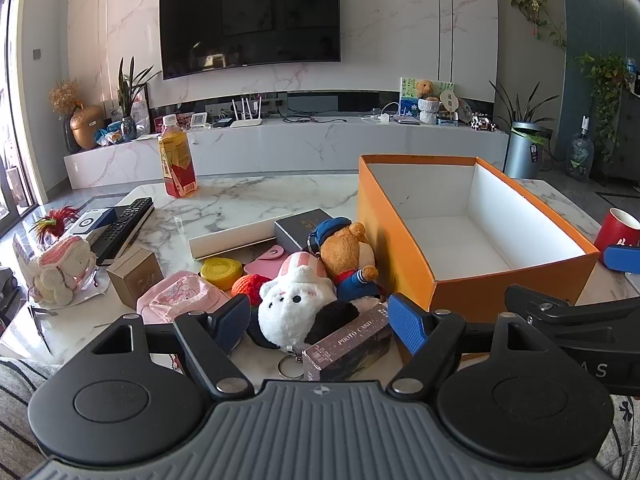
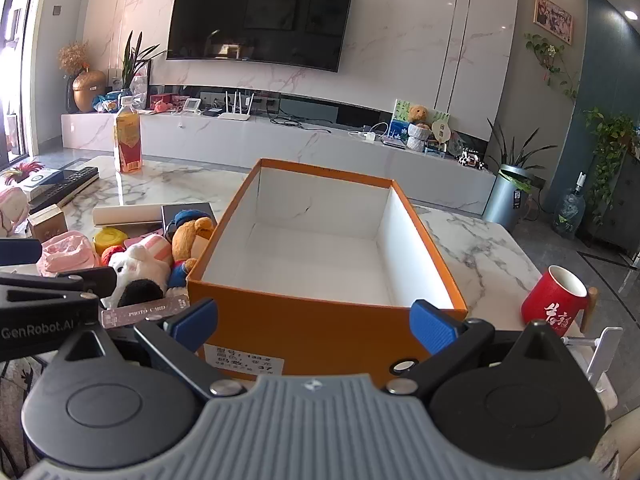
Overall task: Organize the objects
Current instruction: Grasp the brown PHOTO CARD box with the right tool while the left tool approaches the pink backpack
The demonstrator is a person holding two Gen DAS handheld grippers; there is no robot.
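Note:
An open orange box (image 1: 394, 240) with a white, bare inside stands on the marble table; it also shows in the right wrist view (image 2: 304, 320). Left of it lies a pile: a white plush (image 1: 292, 304), a brown bear plush (image 1: 346, 250), a "PHOTO CARD" box (image 1: 348, 344), a pink hat (image 1: 180, 298), a yellow tape roll (image 1: 221, 272). My left gripper (image 1: 320, 322) is open, its fingers either side of the white plush and card box, holding nothing. My right gripper (image 2: 314, 324) is open and empty at the orange box's near wall.
A red mug (image 2: 554, 300) stands right of the box. A tea bottle (image 1: 176, 158), remote (image 1: 124, 228), small brown carton (image 1: 134, 276) and crochet toy (image 1: 60, 268) sit at the table's left. A grey case (image 1: 302, 228) and white board (image 1: 236, 240) lie behind the pile.

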